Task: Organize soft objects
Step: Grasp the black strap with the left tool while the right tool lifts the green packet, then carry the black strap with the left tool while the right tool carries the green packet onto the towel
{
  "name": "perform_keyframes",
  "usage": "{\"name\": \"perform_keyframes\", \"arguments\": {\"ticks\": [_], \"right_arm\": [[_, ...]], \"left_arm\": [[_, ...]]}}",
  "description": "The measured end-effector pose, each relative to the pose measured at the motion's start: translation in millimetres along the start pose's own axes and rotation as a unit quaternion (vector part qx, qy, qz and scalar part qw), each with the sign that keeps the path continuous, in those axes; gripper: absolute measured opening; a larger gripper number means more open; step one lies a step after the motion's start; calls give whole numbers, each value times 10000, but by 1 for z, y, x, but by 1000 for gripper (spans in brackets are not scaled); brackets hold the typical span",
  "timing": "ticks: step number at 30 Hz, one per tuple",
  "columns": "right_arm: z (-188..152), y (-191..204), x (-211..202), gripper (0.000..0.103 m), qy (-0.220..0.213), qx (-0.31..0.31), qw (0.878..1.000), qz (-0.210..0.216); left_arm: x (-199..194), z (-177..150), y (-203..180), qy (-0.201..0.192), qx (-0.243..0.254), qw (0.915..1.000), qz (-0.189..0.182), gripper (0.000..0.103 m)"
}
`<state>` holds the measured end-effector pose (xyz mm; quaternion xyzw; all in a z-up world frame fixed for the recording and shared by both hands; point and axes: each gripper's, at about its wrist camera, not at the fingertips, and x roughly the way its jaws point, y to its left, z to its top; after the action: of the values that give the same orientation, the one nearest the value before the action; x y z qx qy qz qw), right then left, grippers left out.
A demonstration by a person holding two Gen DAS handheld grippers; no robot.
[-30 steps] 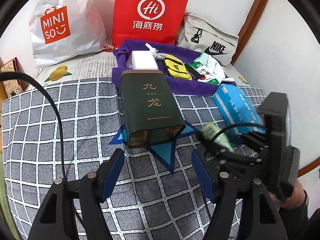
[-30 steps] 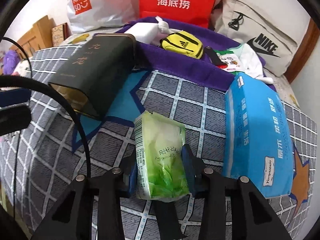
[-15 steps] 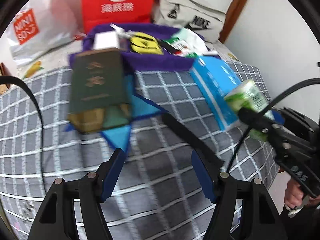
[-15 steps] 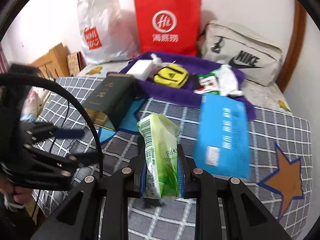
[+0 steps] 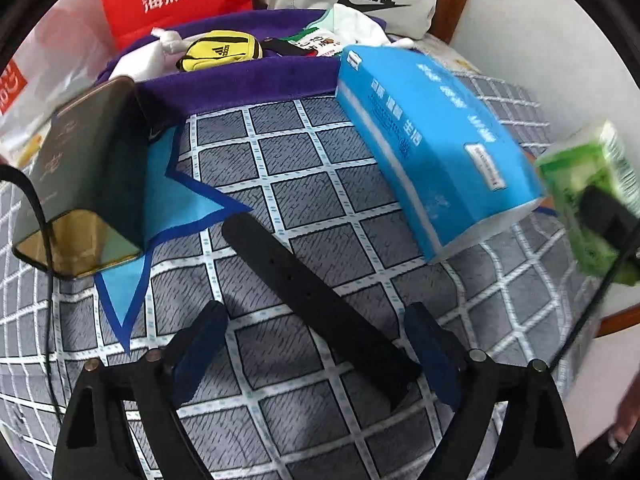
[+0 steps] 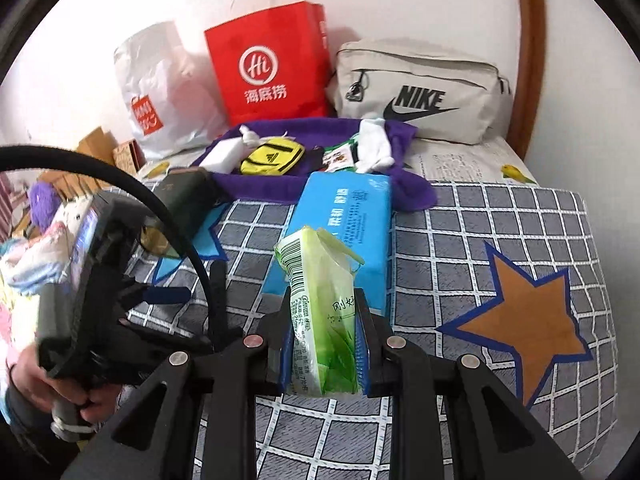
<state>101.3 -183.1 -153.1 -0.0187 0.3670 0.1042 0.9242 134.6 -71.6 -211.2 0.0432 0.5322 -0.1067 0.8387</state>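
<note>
My right gripper (image 6: 323, 354) pinches the green tissue pack (image 6: 320, 312) at its lower half, lifted clear of the checked quilt (image 6: 500, 216). The pack stands nearly upright, long axis vertical, barcode end up and leaning slightly left. My left gripper (image 5: 316, 354) has just been opening; its jaws stand spread around the black strap (image 5: 316, 300), pads not touching it. To grip well, I should lower straight over the strap, whose long axis runs diagonally toward the dark green tin (image 5: 84, 176).
</note>
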Motion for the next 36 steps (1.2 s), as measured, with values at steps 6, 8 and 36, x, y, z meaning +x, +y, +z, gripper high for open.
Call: {"name": "perform_keyframes", "arguments": {"ticks": [6,8,36], "right_arm": [[-5,-12,2,25,-132,199,9997,110],[-7,-14,2,25,-153,206,9995,162],[-10,-22,5,25,-83,289,9990,336]], "left_arm": [[-9,-15,11,48,331,9988,360,92],[-15,-20,27,88,159,9984,536,92],[-9,9,16,-196,240,9995,-117,21]]}}
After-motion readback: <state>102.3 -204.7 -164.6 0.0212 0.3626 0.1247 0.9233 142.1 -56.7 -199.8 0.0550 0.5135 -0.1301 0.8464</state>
